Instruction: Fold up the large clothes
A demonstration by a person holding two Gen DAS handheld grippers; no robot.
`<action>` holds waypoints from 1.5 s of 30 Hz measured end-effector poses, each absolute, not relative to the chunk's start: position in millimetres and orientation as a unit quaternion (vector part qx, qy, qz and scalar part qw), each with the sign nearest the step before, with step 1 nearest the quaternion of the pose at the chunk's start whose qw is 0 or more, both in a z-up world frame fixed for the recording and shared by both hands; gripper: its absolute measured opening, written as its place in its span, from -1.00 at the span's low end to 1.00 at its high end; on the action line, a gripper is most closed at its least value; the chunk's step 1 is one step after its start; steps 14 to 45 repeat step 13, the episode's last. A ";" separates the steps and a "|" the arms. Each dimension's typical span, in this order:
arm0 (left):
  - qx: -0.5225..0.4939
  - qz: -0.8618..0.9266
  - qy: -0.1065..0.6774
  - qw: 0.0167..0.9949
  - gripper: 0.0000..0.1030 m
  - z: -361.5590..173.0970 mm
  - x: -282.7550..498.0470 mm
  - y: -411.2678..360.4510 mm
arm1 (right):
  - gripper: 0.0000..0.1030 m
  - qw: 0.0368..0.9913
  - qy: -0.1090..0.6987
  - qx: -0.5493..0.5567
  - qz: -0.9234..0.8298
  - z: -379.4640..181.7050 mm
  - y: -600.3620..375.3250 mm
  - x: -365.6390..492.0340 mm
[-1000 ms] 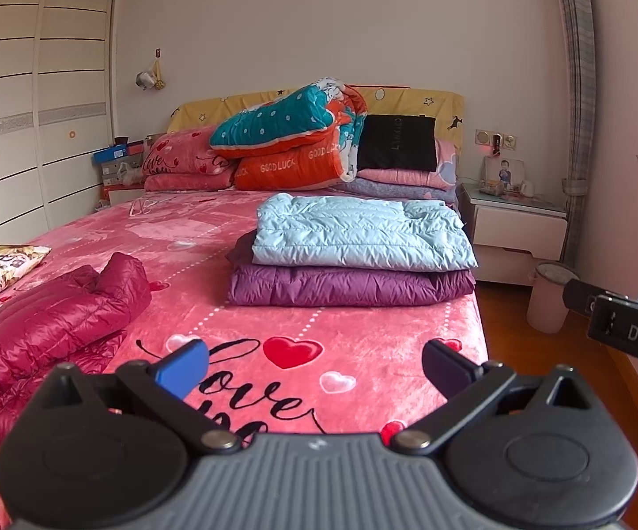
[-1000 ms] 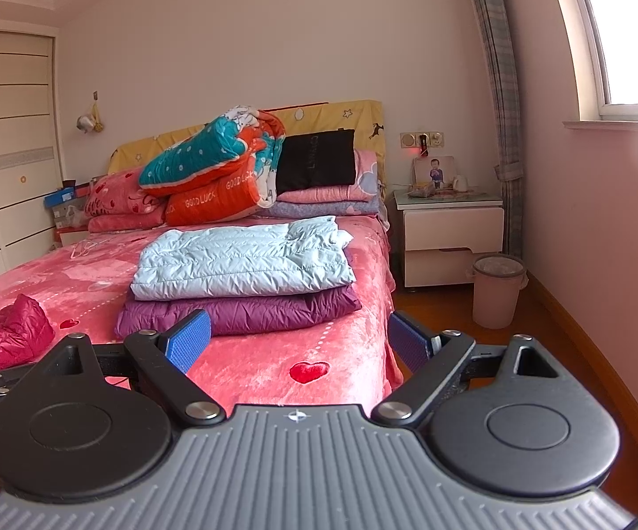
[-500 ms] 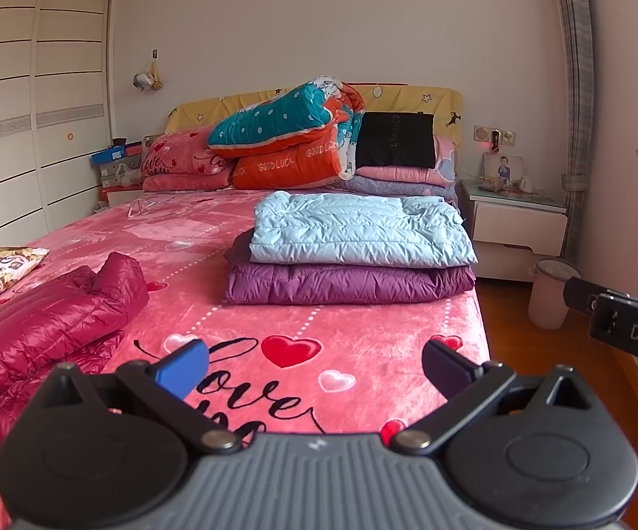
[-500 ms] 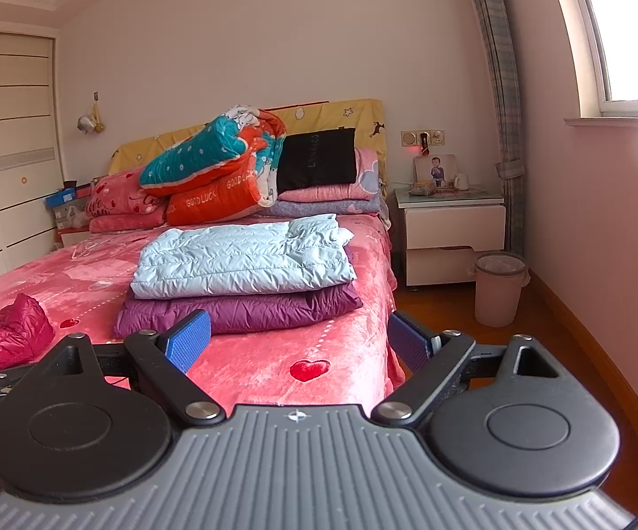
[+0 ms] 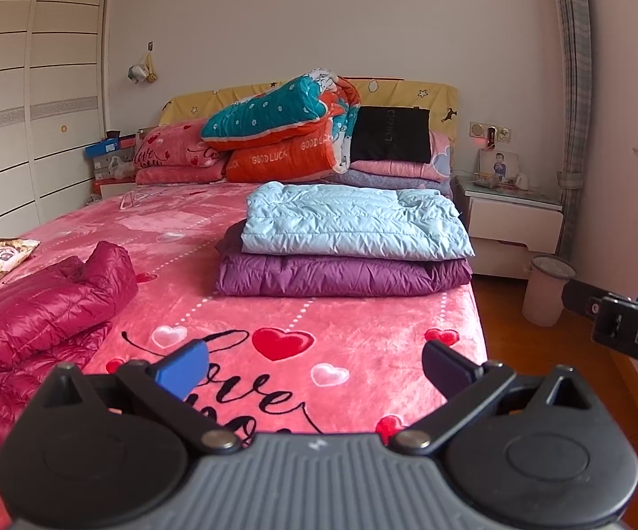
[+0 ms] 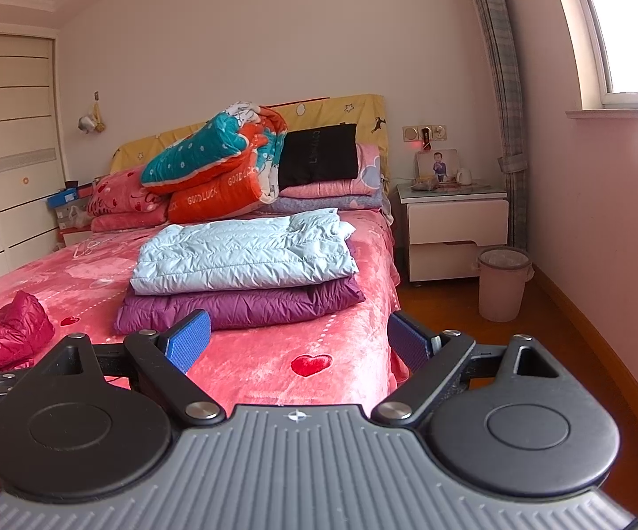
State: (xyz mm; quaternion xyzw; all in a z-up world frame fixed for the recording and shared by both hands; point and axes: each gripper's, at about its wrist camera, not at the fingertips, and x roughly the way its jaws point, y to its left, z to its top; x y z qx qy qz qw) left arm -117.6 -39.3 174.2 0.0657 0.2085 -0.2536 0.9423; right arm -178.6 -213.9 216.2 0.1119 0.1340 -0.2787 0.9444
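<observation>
A crumpled dark red puffer jacket point(image 5: 40, 309) lies unfolded on the left side of the pink bed point(image 5: 319, 353), well apart from a light blue jacket point(image 5: 354, 225) folded and stacked on a folded purple jacket point(image 5: 341, 271) near the bed's right edge. Almost nothing has changed over the last second: the left tool point(image 5: 314, 364) and right tool point(image 6: 299, 344) still hover above the foot of the bed, both with fingers spread apart and empty. This suggests a pause between garments, with the red jacket likely next.
</observation>
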 end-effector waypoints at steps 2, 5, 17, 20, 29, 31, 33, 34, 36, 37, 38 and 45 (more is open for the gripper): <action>0.065 -0.252 0.209 0.943 0.98 169.9 -113.1 -38.4 | 1.00 0.945 0.136 0.111 -0.275 213.8 -214.9 -175.8; 0.060 -0.251 0.217 0.942 0.98 161.4 -104.5 -36.1 | 1.00 0.946 0.142 0.113 -0.270 208.5 -217.2 -171.0; 0.055 -0.196 0.248 0.947 0.98 115.8 -78.6 -20.8 | 1.00 0.950 0.163 0.118 -0.239 185.9 -225.5 -148.2; 0.055 -0.196 0.248 0.947 0.98 115.8 -78.6 -20.8 | 1.00 0.950 0.163 0.118 -0.239 185.9 -225.5 -148.2; 0.055 -0.196 0.248 0.947 0.98 115.8 -78.6 -20.8 | 1.00 0.950 0.163 0.118 -0.239 185.9 -225.5 -148.2; 0.055 -0.196 0.248 0.947 0.98 115.8 -78.6 -20.8 | 1.00 0.950 0.163 0.118 -0.239 185.9 -225.5 -148.2; 0.055 -0.196 0.248 0.947 0.98 115.8 -78.6 -20.8 | 1.00 0.950 0.163 0.118 -0.239 185.9 -225.5 -148.2; 0.055 -0.196 0.248 0.947 0.98 115.8 -78.6 -20.8 | 1.00 0.950 0.163 0.118 -0.239 185.9 -225.5 -148.2; 0.055 -0.196 0.248 0.947 0.98 115.8 -78.6 -20.8 | 1.00 0.950 0.163 0.118 -0.239 185.9 -225.5 -148.2; 0.055 -0.196 0.248 0.947 0.98 115.8 -78.6 -20.8 | 1.00 0.950 0.163 0.118 -0.239 185.9 -225.5 -148.2; 0.055 -0.196 0.248 0.947 0.98 115.8 -78.6 -20.8 | 1.00 0.950 0.163 0.118 -0.239 185.9 -225.5 -148.2; 0.055 -0.196 0.248 0.947 0.98 115.8 -78.6 -20.8 | 1.00 0.950 0.163 0.118 -0.239 185.9 -225.5 -148.2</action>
